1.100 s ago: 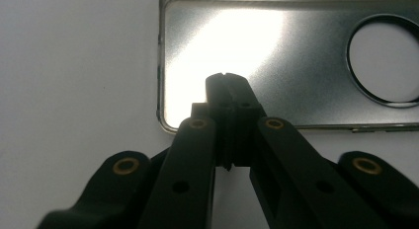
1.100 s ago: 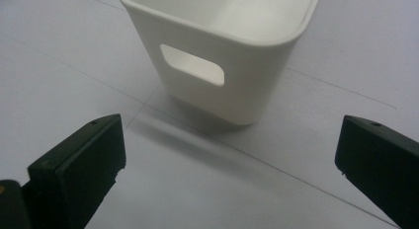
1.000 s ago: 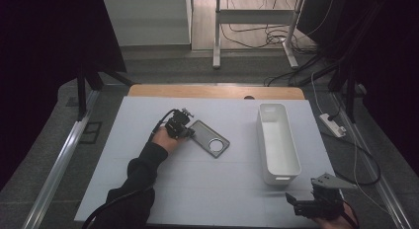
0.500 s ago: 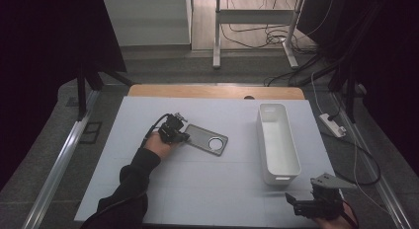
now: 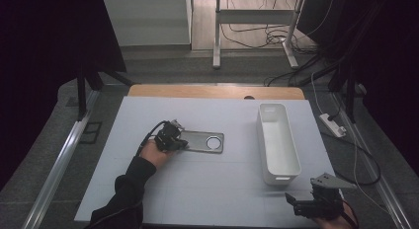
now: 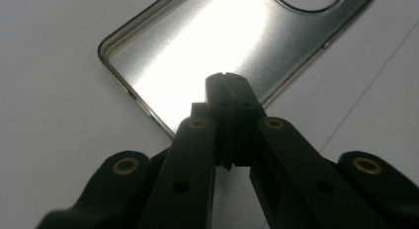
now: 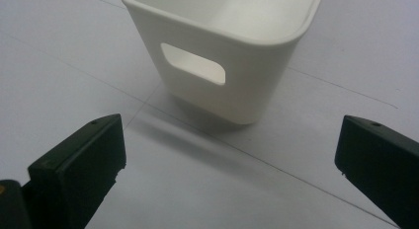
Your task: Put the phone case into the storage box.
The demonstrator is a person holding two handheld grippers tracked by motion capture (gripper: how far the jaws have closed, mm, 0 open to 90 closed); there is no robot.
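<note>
A metallic phone case (image 5: 202, 141) with a round camera hole lies flat on the white table, left of centre. My left gripper (image 5: 178, 140) is at the case's left end, held by a hand in a black sleeve. In the left gripper view its jaws are pressed together (image 6: 228, 91) over a corner of the shiny case (image 6: 207, 46), shut on the rim. A long white bin (image 5: 295, 155) stands at the right. My right gripper (image 5: 294, 201) sits near the table's front right corner, open (image 7: 230, 140), facing the bin's handle end (image 7: 237, 91) with nothing between its fingers.
A wooden strip (image 5: 212, 92) runs along the table's far edge. A white power strip (image 5: 332, 125) and cables lie on the floor to the right. Bare white tabletop (image 5: 222, 189) spans the middle and front.
My left gripper drew slightly toward the person and the phone case turned with it, from slanted to nearly level across the table. The right gripper stayed put.
</note>
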